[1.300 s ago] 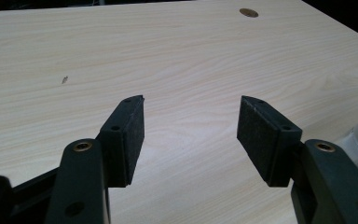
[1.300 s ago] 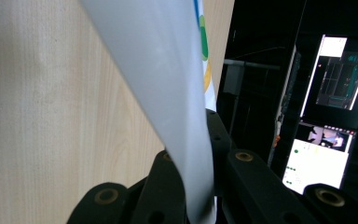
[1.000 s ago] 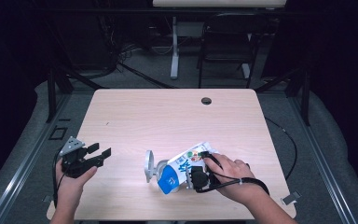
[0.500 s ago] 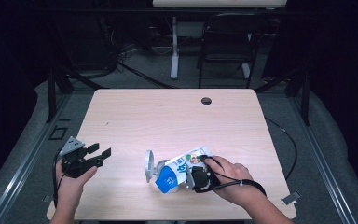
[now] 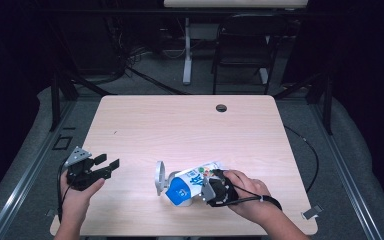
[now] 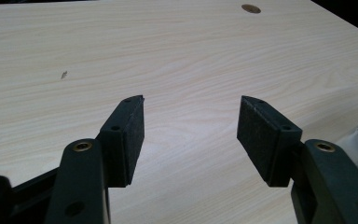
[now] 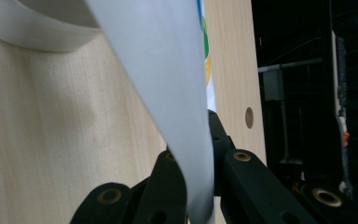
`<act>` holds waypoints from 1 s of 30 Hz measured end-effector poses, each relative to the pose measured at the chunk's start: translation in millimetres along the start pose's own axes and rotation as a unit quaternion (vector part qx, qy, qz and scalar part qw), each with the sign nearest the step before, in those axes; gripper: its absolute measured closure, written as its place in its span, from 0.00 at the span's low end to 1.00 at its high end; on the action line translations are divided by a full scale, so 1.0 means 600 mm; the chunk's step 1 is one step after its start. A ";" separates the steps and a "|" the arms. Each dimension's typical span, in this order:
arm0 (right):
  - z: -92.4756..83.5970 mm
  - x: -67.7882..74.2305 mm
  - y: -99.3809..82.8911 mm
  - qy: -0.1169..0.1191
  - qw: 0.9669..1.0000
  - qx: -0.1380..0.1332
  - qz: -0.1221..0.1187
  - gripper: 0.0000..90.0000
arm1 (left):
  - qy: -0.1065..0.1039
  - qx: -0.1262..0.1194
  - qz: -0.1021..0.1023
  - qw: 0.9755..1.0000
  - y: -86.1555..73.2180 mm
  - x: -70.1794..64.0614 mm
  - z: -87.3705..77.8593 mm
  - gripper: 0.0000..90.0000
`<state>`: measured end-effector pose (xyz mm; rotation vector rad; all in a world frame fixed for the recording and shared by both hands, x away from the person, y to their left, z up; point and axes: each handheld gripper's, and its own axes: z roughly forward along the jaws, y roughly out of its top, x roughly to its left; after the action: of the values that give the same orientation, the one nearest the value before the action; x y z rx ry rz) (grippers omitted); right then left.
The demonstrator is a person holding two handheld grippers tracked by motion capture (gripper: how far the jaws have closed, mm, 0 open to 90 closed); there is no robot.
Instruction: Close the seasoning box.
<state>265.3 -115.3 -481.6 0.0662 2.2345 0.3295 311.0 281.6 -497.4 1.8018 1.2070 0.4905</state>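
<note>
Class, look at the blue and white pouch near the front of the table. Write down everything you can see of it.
The pouch is a soft, glossy package, mostly white with a blue lower end bearing a white square mark and small coloured print higher up. It lies tilted on the wooden table, its blue end beside a white round object. The right hand-held gripper is shut on it; the right gripper view shows its thin white film pinched between the black jaws. Its contents cannot be told.

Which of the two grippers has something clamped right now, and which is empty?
The right gripper is clamped on the white and blue pouch near the table's front edge. The left gripper is open over bare table, holding nothing.
</note>
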 end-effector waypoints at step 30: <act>0.011 -0.015 -0.037 0.060 0.969 -0.075 0.228 1.00 | 0.004 0.000 -0.001 1.000 -0.001 -0.001 -0.002 0.47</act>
<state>277.6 -136.5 -484.7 0.4947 2.2903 0.7684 309.7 281.9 -497.6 1.8006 1.2131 0.4966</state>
